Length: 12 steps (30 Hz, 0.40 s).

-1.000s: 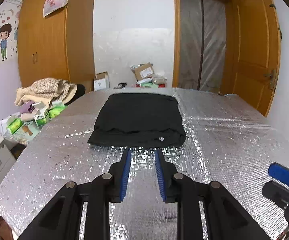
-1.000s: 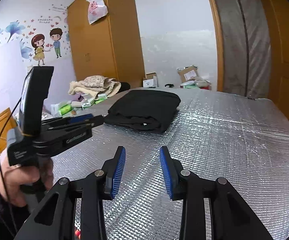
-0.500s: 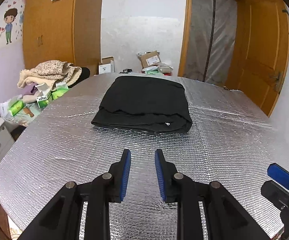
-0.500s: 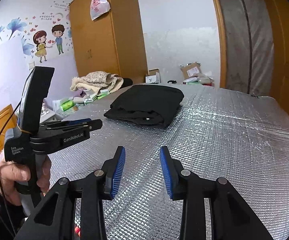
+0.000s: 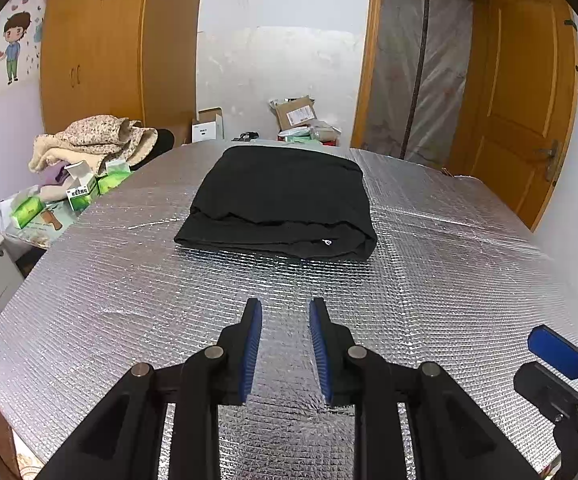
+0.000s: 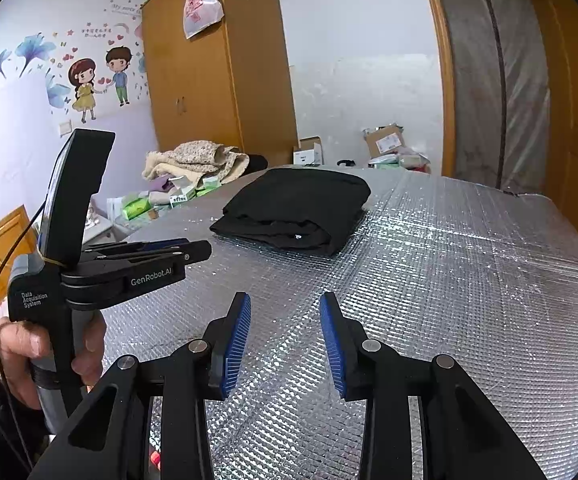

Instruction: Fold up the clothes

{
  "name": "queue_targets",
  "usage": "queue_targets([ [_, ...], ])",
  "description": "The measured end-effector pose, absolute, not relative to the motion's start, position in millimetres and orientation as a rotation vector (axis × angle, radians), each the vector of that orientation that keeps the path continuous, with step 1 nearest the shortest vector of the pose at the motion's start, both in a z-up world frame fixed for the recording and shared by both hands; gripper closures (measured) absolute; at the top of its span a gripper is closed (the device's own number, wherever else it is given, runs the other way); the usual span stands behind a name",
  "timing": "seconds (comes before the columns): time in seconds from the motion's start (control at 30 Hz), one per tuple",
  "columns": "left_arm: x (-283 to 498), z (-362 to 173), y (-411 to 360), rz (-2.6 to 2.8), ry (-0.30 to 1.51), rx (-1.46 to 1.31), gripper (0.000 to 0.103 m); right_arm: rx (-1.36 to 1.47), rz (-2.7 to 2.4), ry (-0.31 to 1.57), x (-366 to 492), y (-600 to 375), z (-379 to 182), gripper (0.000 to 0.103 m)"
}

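Silver quilted foil covers the table [image 5: 429, 280], filling the lower two thirds of both views. Room behind: wooden wardrobe [image 5: 101, 48] upper left with a plastic bag [image 6: 201, 6] hung on top, cartoon couple wall sticker [image 6: 97, 84] far left, orange door [image 5: 529, 104] upper right, plastic-sheeted doorway beside it. Beige blanket heap [image 5: 93, 144] and green-white boxes [image 5: 85, 188] sit off the table's left edge; cardboard boxes [image 5: 295, 114] on the floor by the back wall.

Count: one folded black garment [image 5: 281, 204], two grippers, one hand visible.

The garment lies flat on the table at frame centre of the left wrist view, centre-left of the right wrist view [image 6: 297, 208]. Rough rectangle, long axis runs away from the left camera toward the back wall; layered open edges face the camera, small white mark on the near edge at right.

Left gripper [image 5: 285, 312] bottom centre, blue pads spread, nothing between them, well apart from the garment. Right gripper [image 6: 285, 308] bottom centre of its view, pads spread wide, nothing held, over bare foil. The left gripper also shows at the left of the right wrist view, held by a hand [image 6: 21, 344]; right gripper's blue tip shows at lower right of the left view.
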<state>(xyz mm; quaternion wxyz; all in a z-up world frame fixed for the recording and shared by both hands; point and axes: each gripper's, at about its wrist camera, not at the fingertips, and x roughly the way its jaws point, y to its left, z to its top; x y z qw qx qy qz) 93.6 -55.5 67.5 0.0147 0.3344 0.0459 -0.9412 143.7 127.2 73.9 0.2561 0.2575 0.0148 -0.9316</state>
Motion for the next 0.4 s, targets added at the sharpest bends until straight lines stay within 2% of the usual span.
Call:
queue_targets([
  [0.4,96.7,71.1,-64.0,-2.914,0.166,1.003,0.078,0.71,-2.519,0.047,141.6,124.6,72.6,0.066],
])
